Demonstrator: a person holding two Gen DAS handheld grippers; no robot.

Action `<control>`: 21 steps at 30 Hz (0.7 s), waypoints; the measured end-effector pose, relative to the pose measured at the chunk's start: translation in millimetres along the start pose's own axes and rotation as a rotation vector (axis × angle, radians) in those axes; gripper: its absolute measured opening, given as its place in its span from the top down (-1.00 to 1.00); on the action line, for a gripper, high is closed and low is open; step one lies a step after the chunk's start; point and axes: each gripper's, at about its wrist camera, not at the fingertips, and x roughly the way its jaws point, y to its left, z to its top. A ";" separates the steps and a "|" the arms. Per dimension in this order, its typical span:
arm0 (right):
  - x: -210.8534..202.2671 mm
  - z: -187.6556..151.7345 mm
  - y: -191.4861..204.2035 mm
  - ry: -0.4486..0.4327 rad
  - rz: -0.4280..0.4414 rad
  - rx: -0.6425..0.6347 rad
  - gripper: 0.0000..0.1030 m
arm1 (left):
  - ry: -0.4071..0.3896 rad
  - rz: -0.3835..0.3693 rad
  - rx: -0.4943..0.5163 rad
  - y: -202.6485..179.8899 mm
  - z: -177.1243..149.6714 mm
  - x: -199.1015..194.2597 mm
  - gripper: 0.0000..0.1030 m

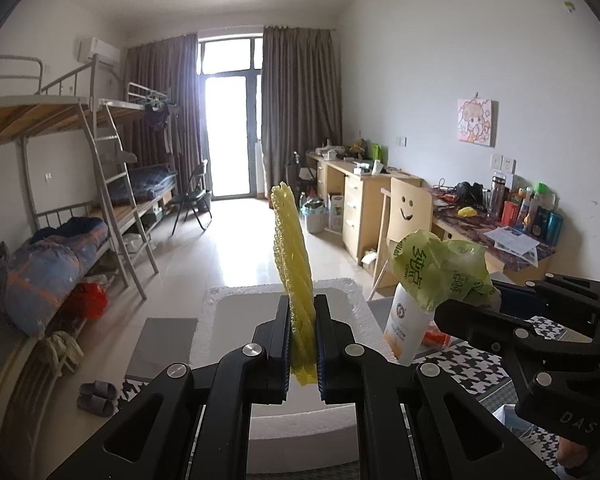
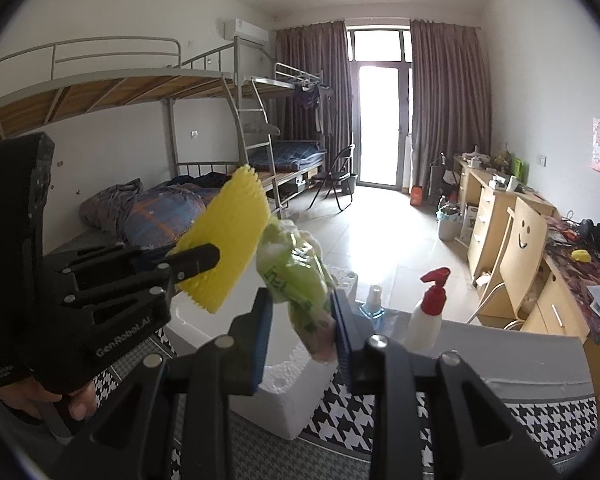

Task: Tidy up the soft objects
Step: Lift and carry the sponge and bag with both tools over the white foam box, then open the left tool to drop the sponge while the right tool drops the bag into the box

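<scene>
My left gripper (image 1: 303,344) is shut on a yellow foam net sheet (image 1: 290,248), which stands upright and edge-on between the pads. In the right wrist view the same yellow sheet (image 2: 228,240) shows its broad face, clamped by the left gripper (image 2: 204,258), with a hand on its handle. My right gripper (image 2: 300,320) is shut on a crumpled green plastic bag (image 2: 296,276). From the left wrist, the green bag (image 1: 444,268) and right gripper (image 1: 476,300) sit at the right. Both items hang above an open white foam box (image 1: 236,320) (image 2: 292,384).
The box rests on a houndstooth-patterned cloth (image 2: 348,408). A white bottle (image 1: 402,328), a red-topped spray bottle (image 2: 430,312) and a small blue bottle (image 2: 374,310) stand beside it. Bunk beds (image 2: 180,128) line the left, and desks (image 2: 496,216) the right.
</scene>
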 end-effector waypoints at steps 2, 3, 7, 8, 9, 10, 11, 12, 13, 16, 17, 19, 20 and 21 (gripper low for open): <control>2.4 0.5 1.4 0.005 0.002 -0.002 0.34 | 0.008 -0.005 0.001 -0.9 0.4 3.2 0.79; 4.1 0.6 1.8 0.008 0.002 -0.002 0.34 | 0.013 -0.006 0.003 -0.8 0.0 5.3 0.79; 10.5 0.2 0.0 0.024 0.005 -0.001 0.34 | 0.046 -0.026 -0.006 1.7 -1.6 15.6 0.76; 11.8 0.6 -0.1 0.026 0.005 -0.002 0.34 | 0.057 -0.027 -0.011 4.6 -2.6 18.4 0.73; 13.0 1.3 -0.2 0.029 0.004 -0.002 0.34 | 0.068 -0.022 -0.011 6.1 -3.9 21.6 0.55; 14.8 1.8 -0.4 0.031 0.002 -0.001 0.34 | 0.077 -0.017 -0.009 7.6 -5.7 24.0 0.17; 16.5 2.8 -1.1 0.034 0.001 -0.002 0.34 | 0.082 -0.016 -0.010 9.6 -6.9 25.5 -0.05; 18.1 3.8 -0.7 0.036 0.000 -0.005 0.34 | 0.079 -0.014 -0.020 12.2 -7.8 25.8 -0.32; 18.8 3.8 -1.0 0.038 0.000 -0.006 0.34 | 0.074 -0.009 -0.025 14.0 -8.2 24.4 -0.36; 21.7 4.9 -1.1 0.043 -0.003 -0.005 0.34 | 0.067 0.008 -0.040 19.2 -7.8 20.2 -0.62; 22.3 5.0 -1.2 0.043 -0.004 -0.004 0.34 | 0.058 0.015 -0.044 20.5 -7.6 17.9 -0.69; 24.4 5.5 -0.7 0.048 -0.003 -0.003 0.34 | 0.029 0.043 -0.061 25.1 -6.9 9.9 -0.87; 25.7 5.8 -0.5 0.051 -0.002 -0.003 0.34 | 0.022 0.050 -0.065 25.3 -5.8 9.0 -0.89; 27.0 6.3 0.0 0.052 -0.001 -0.004 0.34 | 0.012 0.055 -0.070 27.6 -5.2 6.8 -0.94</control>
